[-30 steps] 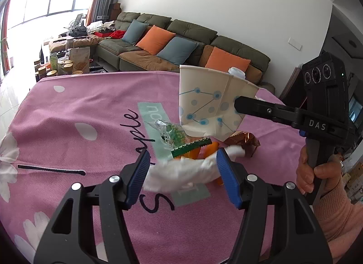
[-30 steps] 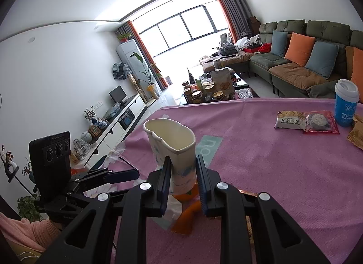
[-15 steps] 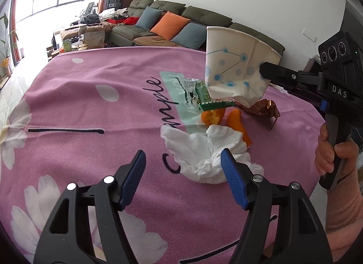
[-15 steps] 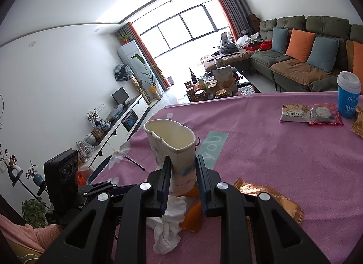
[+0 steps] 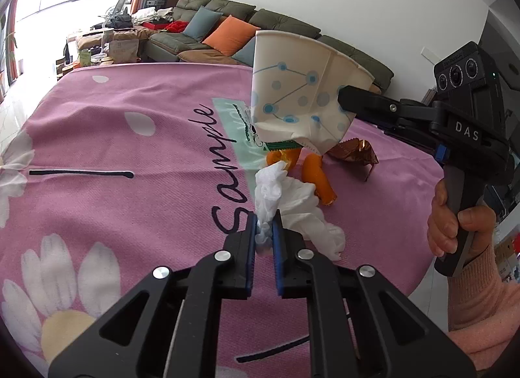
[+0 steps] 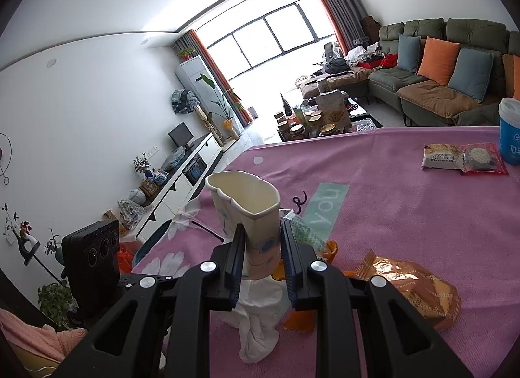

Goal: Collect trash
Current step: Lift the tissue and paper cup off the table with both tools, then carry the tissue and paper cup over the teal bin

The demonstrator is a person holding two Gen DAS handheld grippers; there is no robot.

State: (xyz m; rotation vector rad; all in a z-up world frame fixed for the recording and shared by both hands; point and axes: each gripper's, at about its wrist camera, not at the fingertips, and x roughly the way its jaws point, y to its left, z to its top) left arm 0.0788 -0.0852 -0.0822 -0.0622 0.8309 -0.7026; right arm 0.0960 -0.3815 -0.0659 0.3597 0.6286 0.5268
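A crumpled white tissue lies on the pink tablecloth. My left gripper points down at it, its jaws closing with the blue pads pinching the tissue's near fold. My right gripper is shut on a dented paper cup with blue dots, held upright above the cloth. From the left wrist the cup hangs over pieces of orange peel, a green wrapper and a gold foil wrapper. The tissue shows below the right jaws.
A person's hand in a pink sleeve grips the right handle at the table's right edge. Far across the cloth lie a beige snack packet, a red-edged packet and a blue lidded cup. A sofa stands behind.
My left gripper's jaws went from wide open to pinched on the tissue, and it came down and nearer to it. The right gripper kept its hold on the cup.
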